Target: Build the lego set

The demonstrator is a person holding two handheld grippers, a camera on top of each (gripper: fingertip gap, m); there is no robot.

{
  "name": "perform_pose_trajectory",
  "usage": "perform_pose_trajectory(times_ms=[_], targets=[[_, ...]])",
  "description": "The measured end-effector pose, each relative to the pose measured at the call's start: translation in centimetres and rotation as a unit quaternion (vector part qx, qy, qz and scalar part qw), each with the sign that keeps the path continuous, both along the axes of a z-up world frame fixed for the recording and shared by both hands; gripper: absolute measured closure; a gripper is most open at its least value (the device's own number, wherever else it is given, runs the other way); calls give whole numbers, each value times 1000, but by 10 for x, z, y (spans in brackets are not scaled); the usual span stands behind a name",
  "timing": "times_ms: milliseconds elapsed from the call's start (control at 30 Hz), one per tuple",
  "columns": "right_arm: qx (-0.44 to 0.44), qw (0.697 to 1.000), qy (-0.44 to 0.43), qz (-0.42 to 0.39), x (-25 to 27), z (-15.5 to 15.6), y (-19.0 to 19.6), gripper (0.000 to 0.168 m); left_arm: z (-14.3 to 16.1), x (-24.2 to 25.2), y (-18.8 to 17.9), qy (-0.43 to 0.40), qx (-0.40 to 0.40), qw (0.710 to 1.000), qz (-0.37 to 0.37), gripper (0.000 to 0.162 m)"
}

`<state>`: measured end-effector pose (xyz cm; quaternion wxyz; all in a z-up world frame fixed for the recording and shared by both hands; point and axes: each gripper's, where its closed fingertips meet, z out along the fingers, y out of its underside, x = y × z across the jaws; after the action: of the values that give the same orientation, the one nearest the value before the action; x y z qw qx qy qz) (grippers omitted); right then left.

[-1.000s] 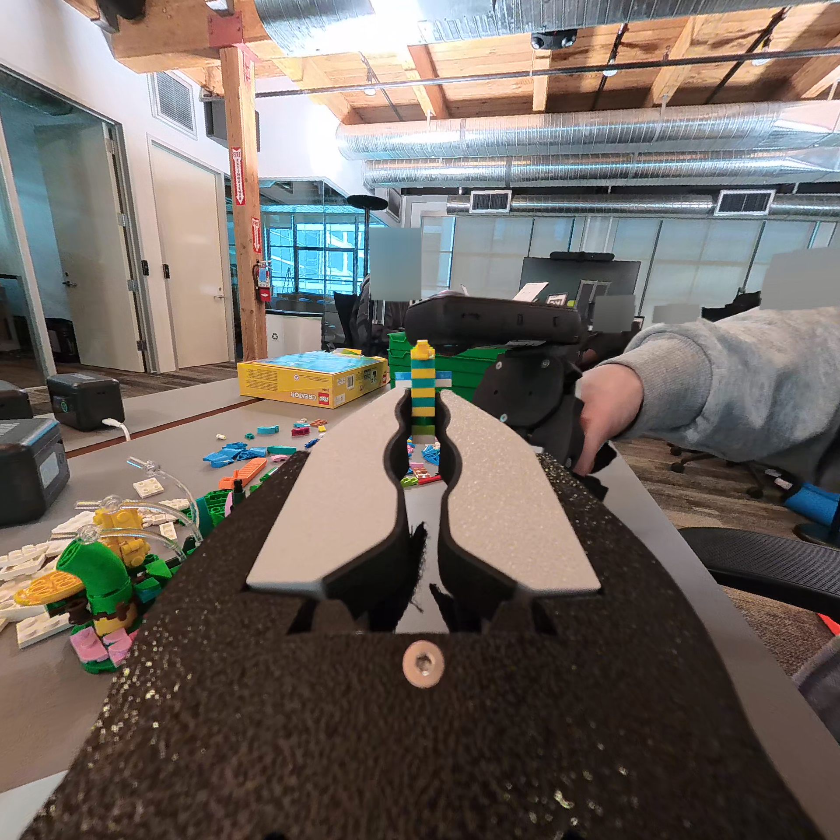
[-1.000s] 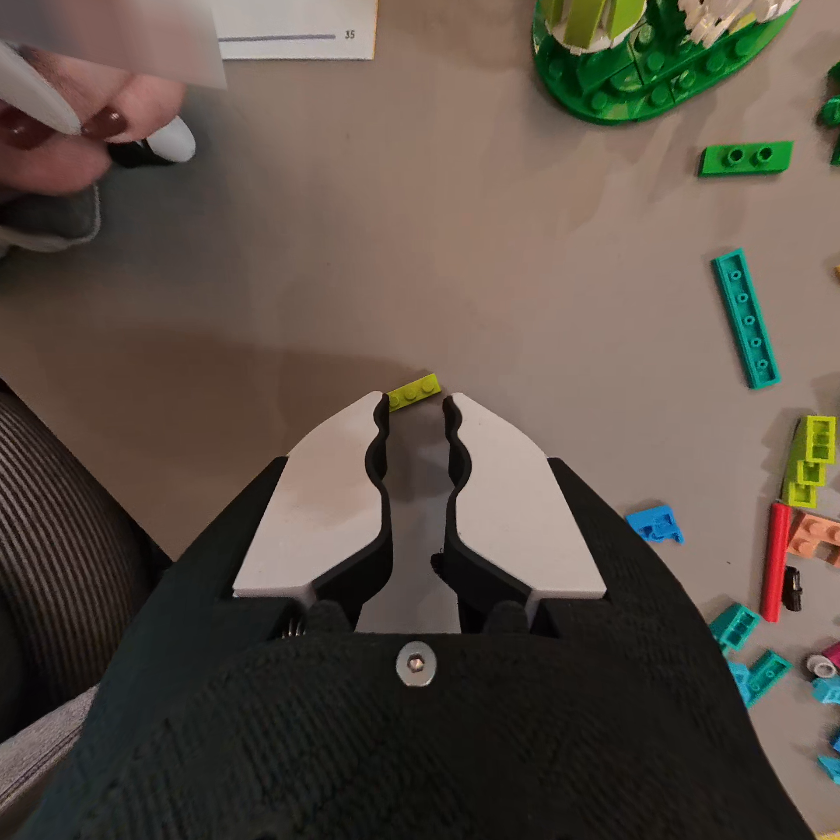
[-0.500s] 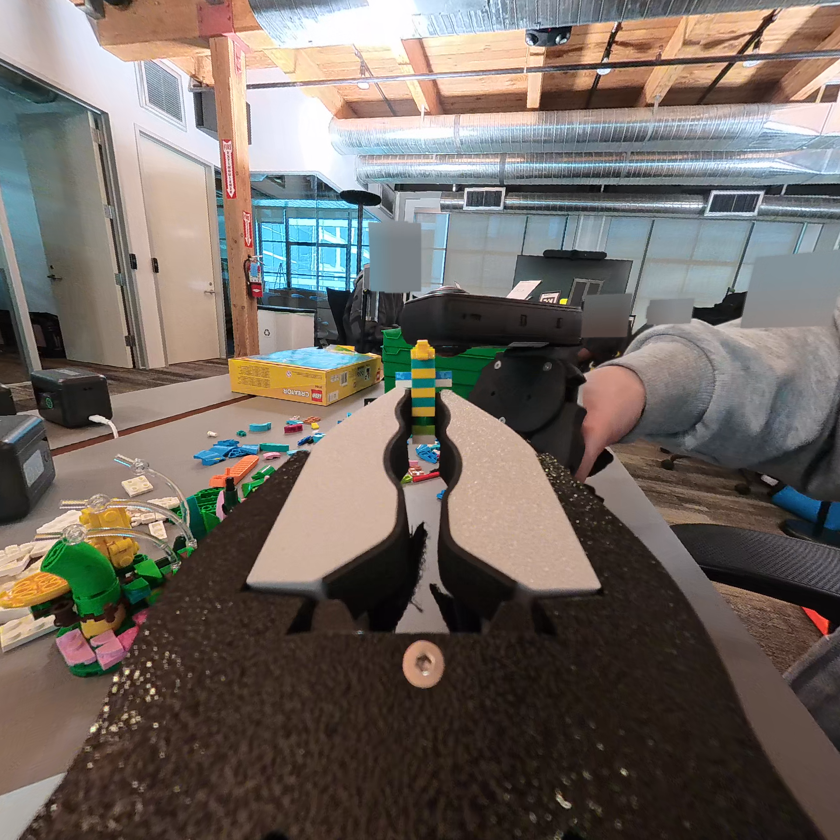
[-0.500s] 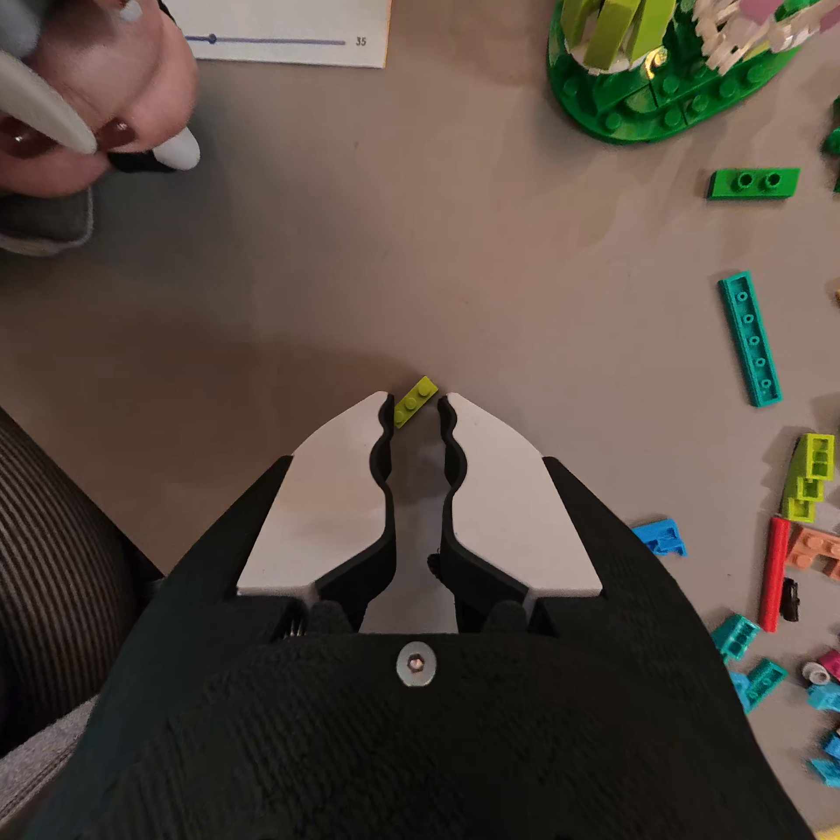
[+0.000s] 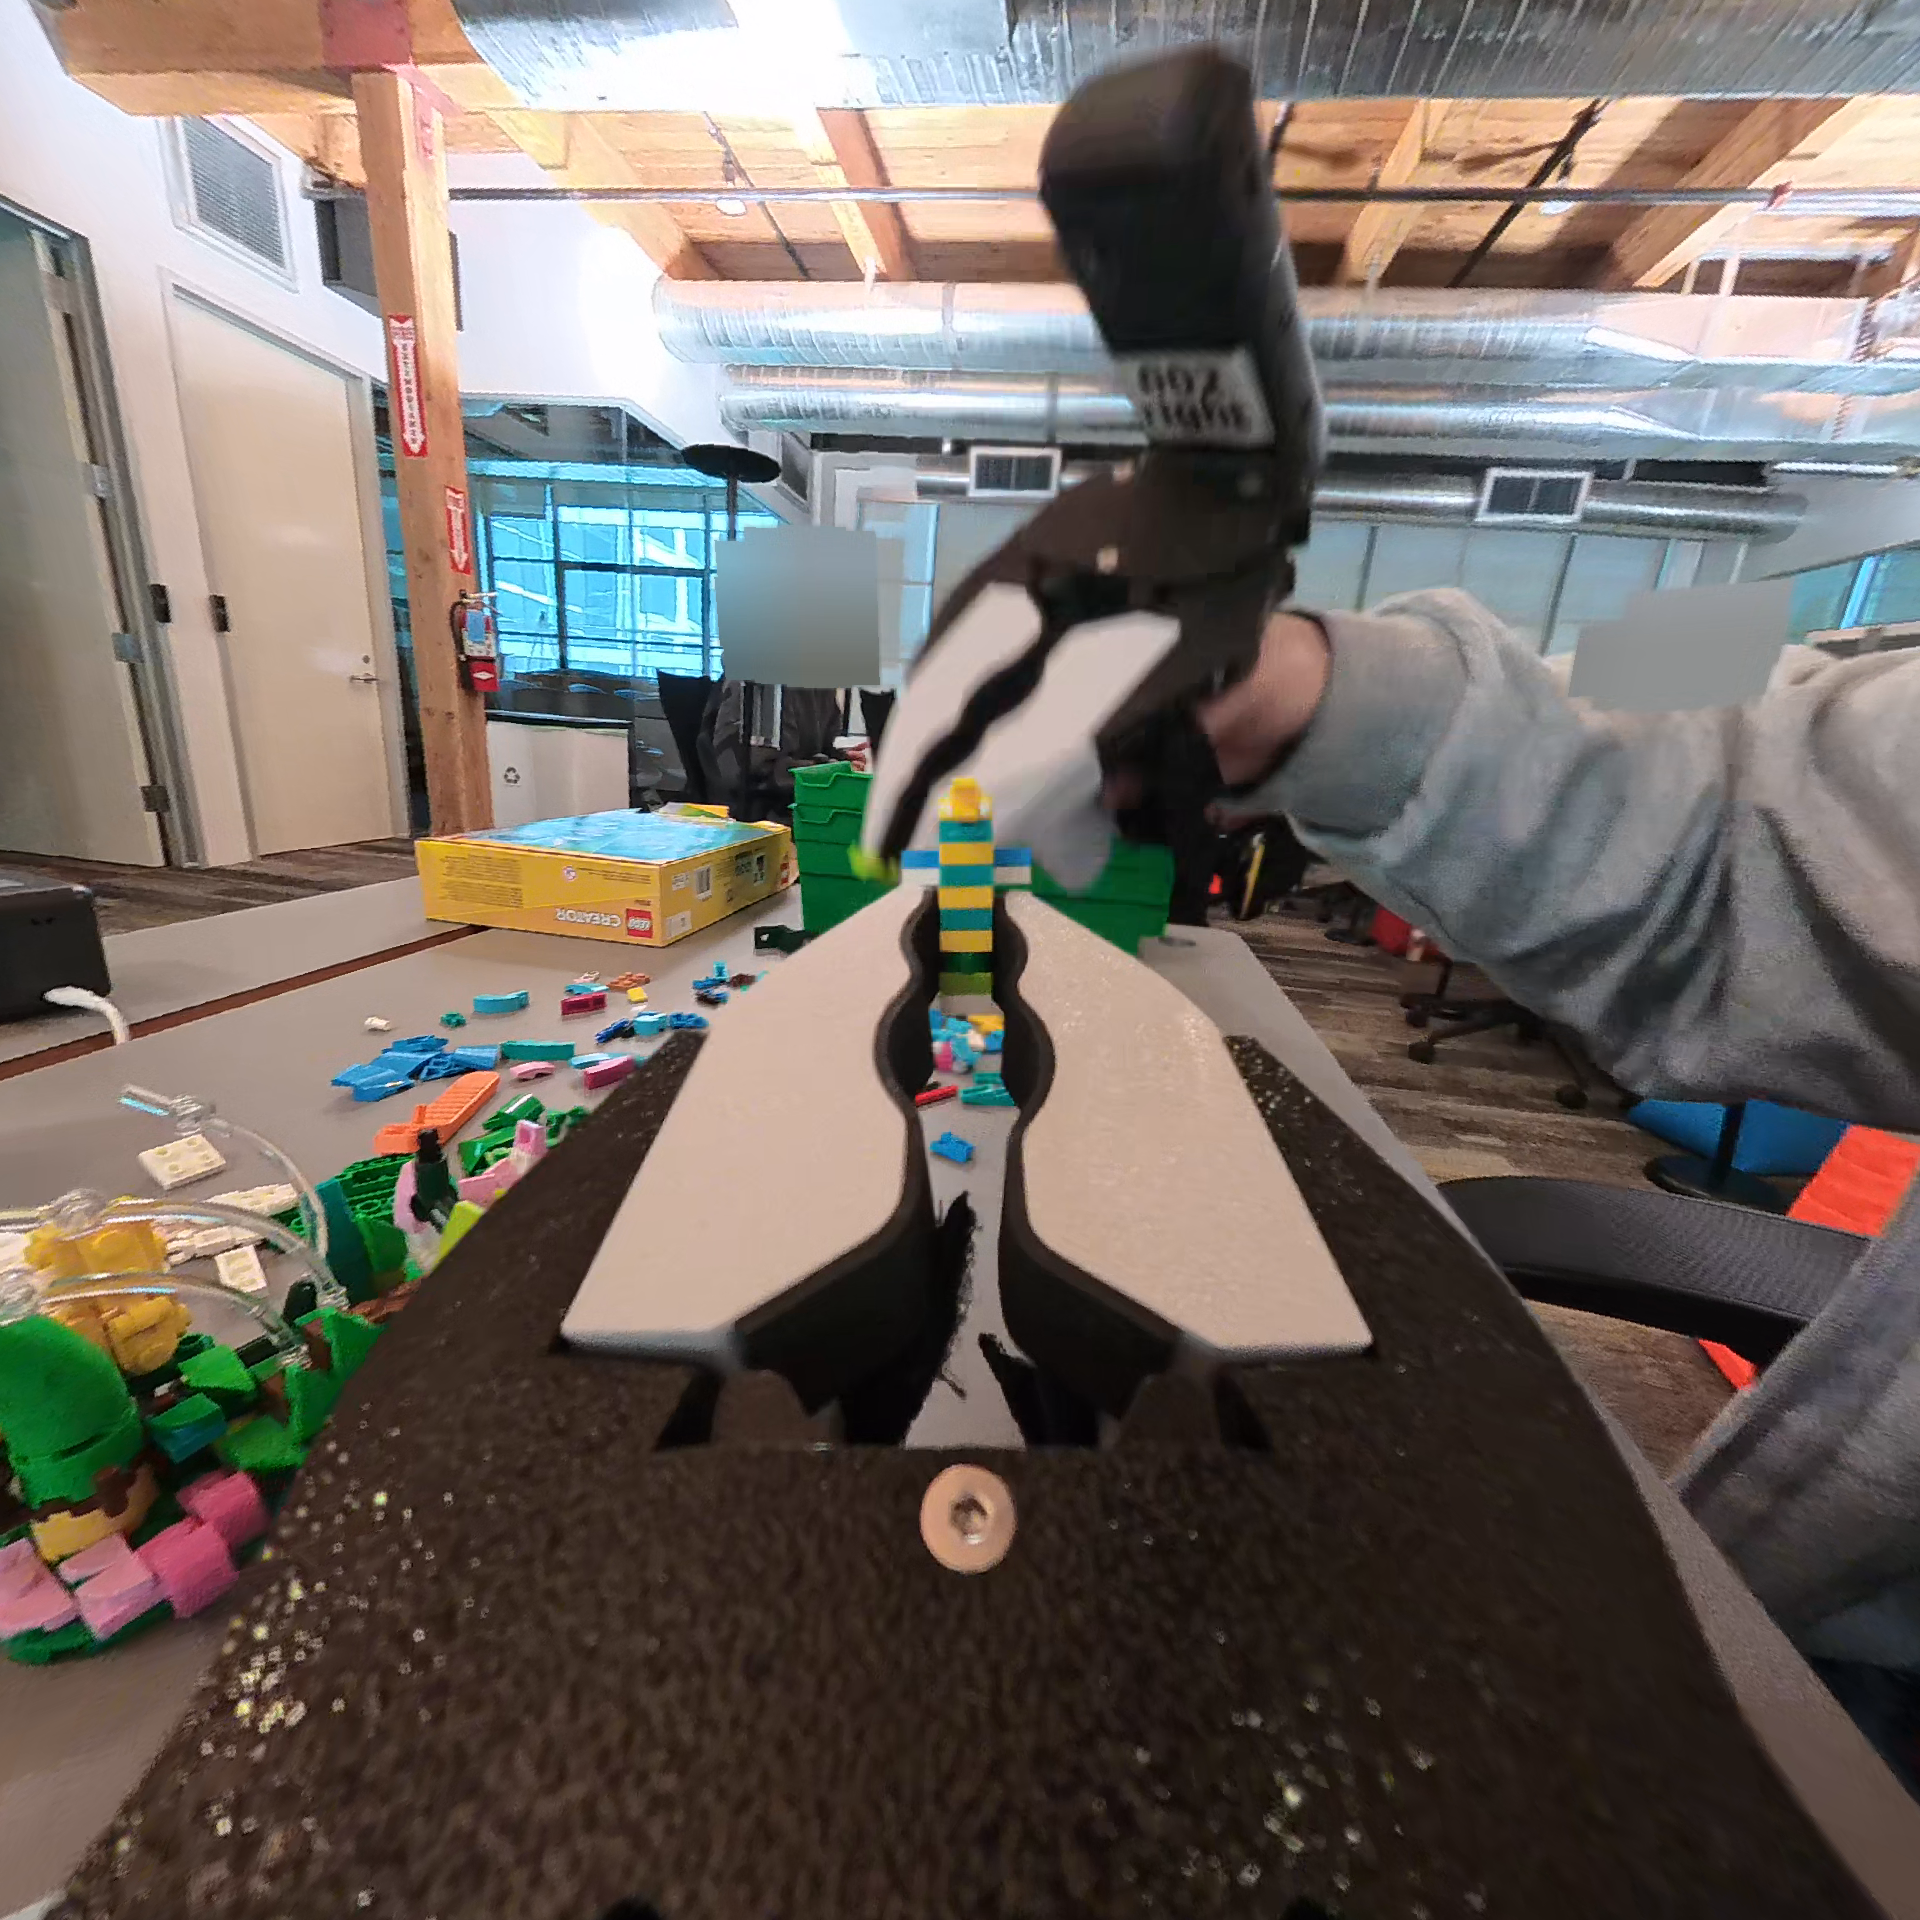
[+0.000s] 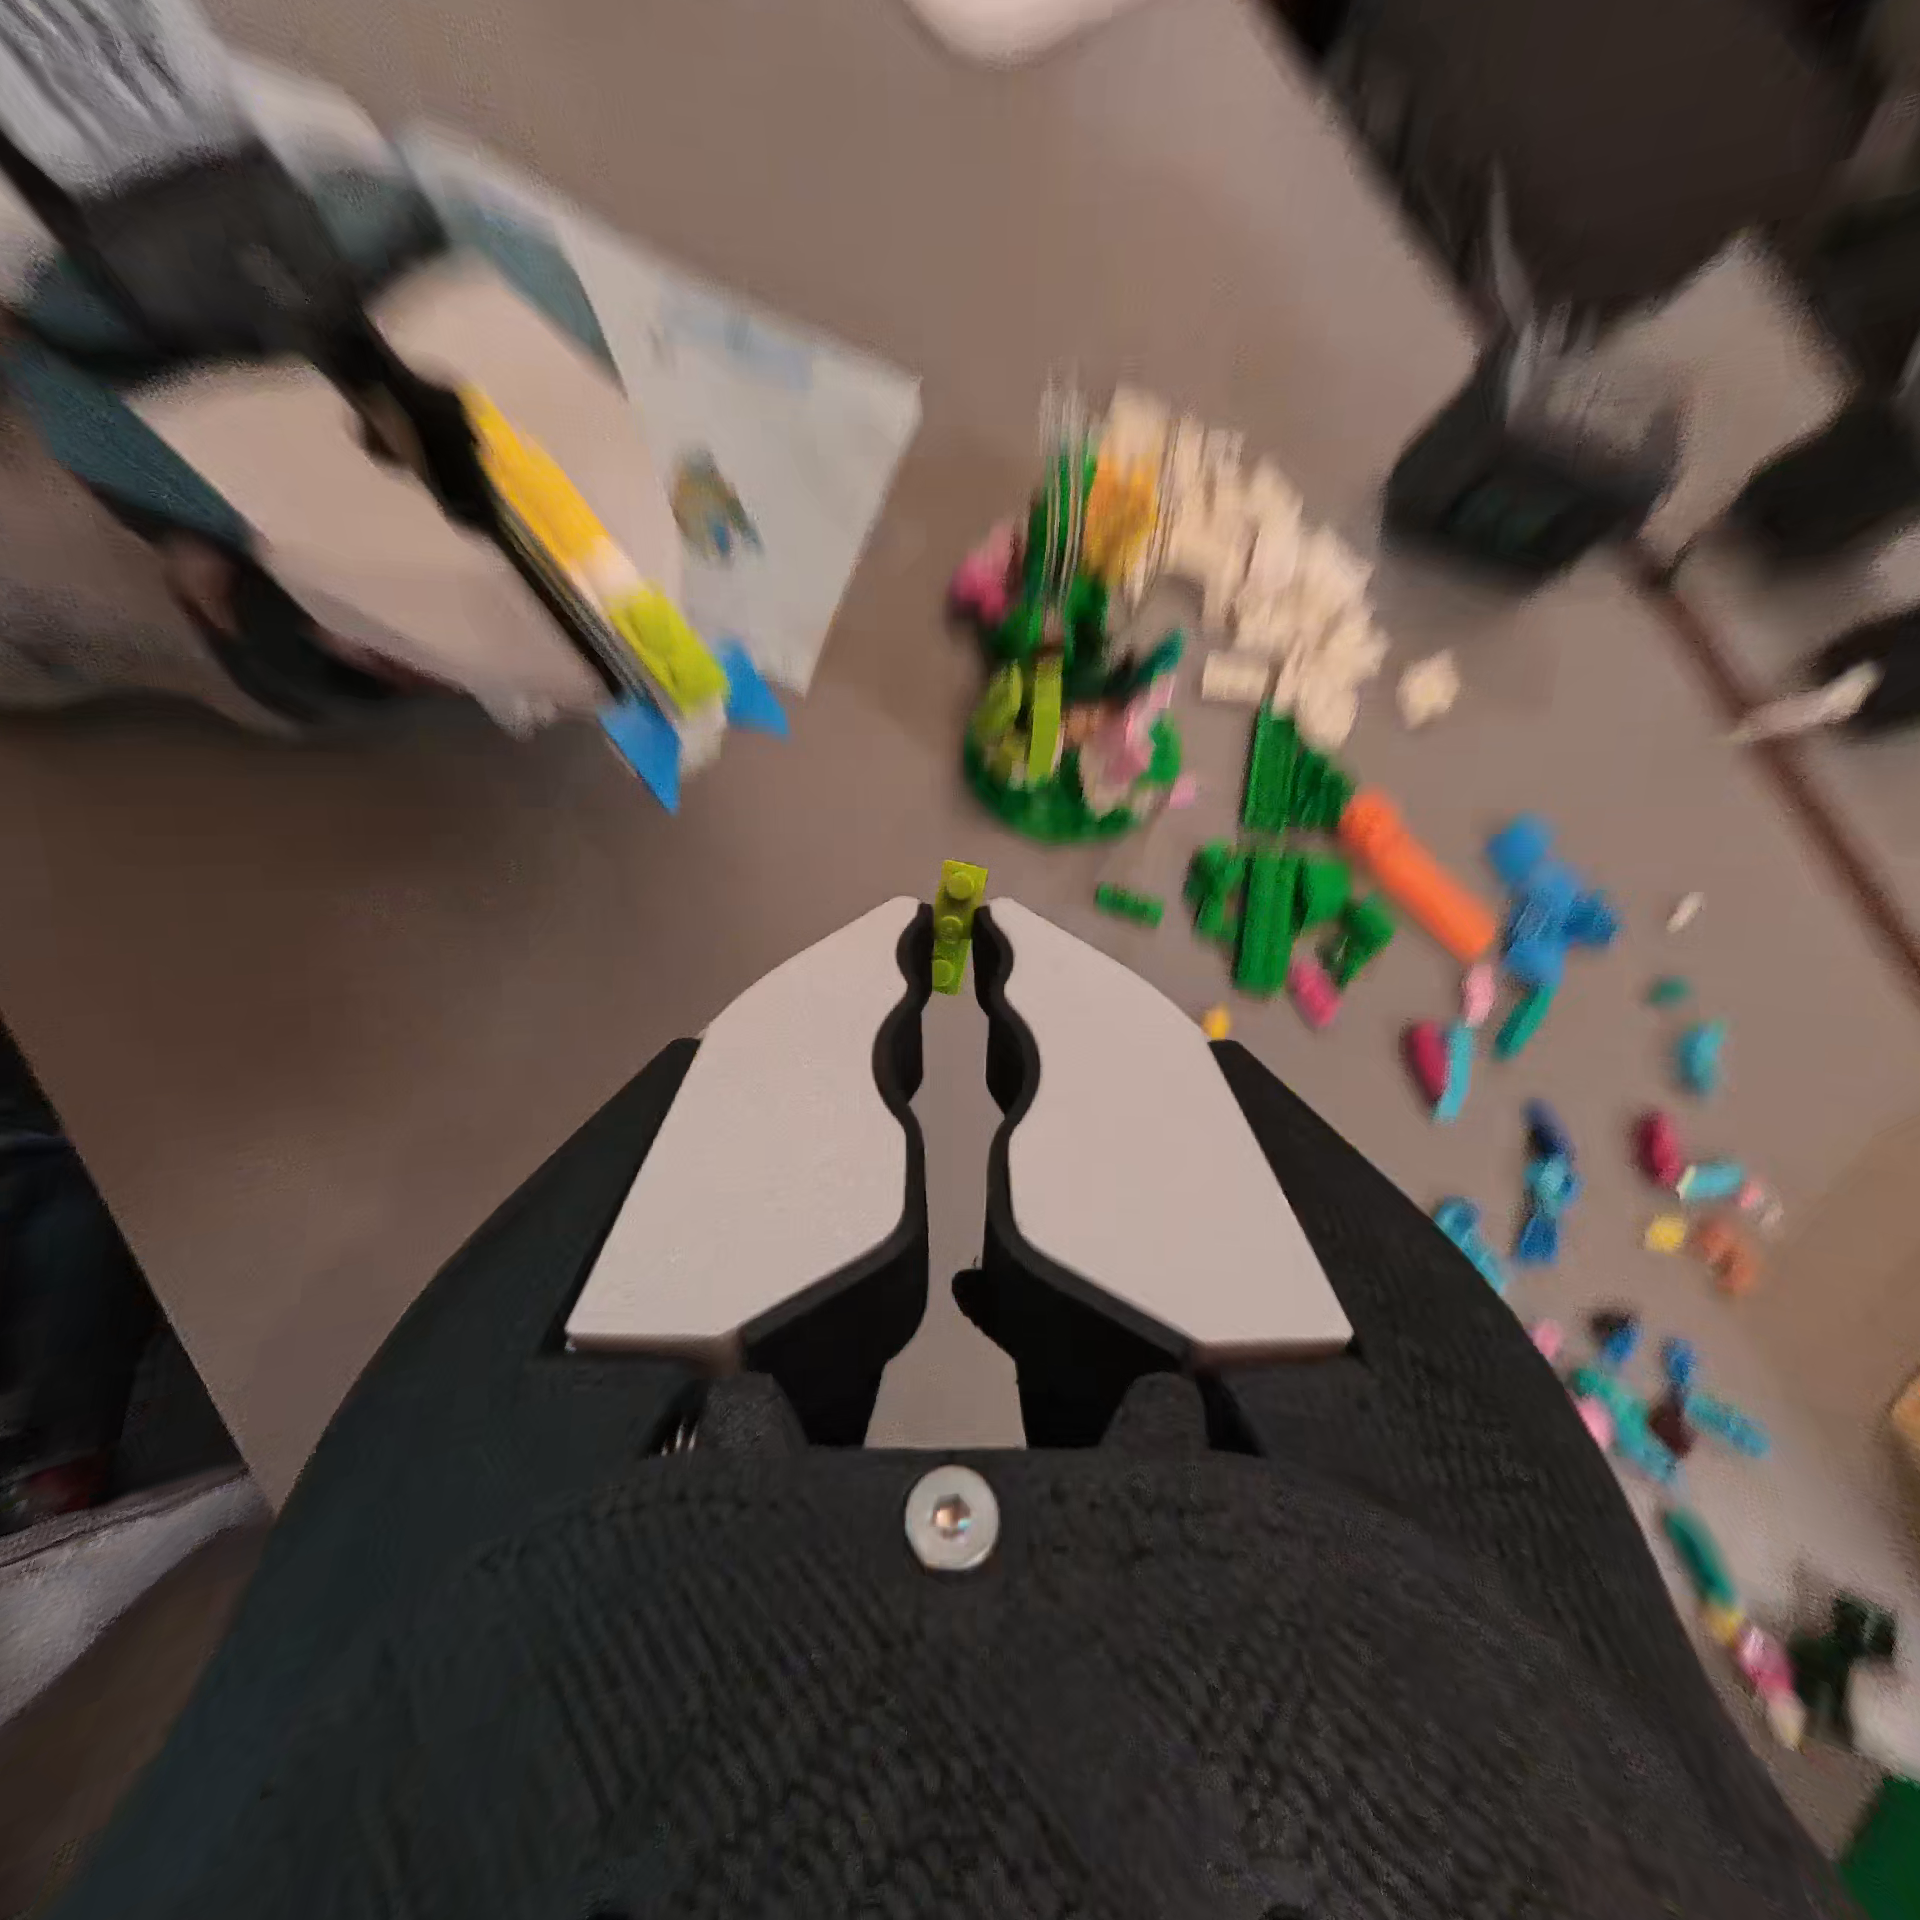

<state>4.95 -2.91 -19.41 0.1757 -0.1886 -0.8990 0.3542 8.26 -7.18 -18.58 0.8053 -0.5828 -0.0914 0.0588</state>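
Up front in the left wrist view, left gripper (image 5: pixel 964 925) clamped tight on a striped lego stack (image 5: pixel 964 896), yellow, teal and lime bands with small blue wings near the top, held upright above the grey table (image 5: pixel 239 1049). Right behind it, right gripper (image 5: pixel 971 831) angled down toward the stack's top, a bit blurry, a lime plate (image 5: pixel 864 860) poking out at one fingertip. Same deal in the right wrist view: right gripper (image 6: pixel 957 920) pinching that lime plate (image 6: pixel 954 927) on edge, studs facing the camera, well up off the table. Farther left there, the stack (image 6: pixel 613 613) again, smeared by motion. Loose bricks (image 5: pixel 499 1081) scattered across the tabletop, a green flower build (image 5: pixel 94 1455) at the near left, yellow box (image 5: pixel 603 883) farther back.
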Motion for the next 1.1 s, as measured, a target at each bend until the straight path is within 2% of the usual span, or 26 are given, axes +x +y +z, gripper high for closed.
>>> perform_pose_trajectory(times_ms=[33,133,267,500,1100], targets=[[-25,999,16,38,3,19,-8,162,1,2,1,-2,2,1000,-12,154],[-66,983,14,168,31,51,-33,162,1,9,3,5,-1,999,-39,154],[-39,972,-44,230,48,56,-51,162,2,16,5,21,-7,998,-54,154],[68,958,-91,264,55,35,-58,162,5,21,4,28,-8,997,-68,154],[113,943,-125,287,64,28,-55,162,1,32,10,32,-12,994,-103,154]])
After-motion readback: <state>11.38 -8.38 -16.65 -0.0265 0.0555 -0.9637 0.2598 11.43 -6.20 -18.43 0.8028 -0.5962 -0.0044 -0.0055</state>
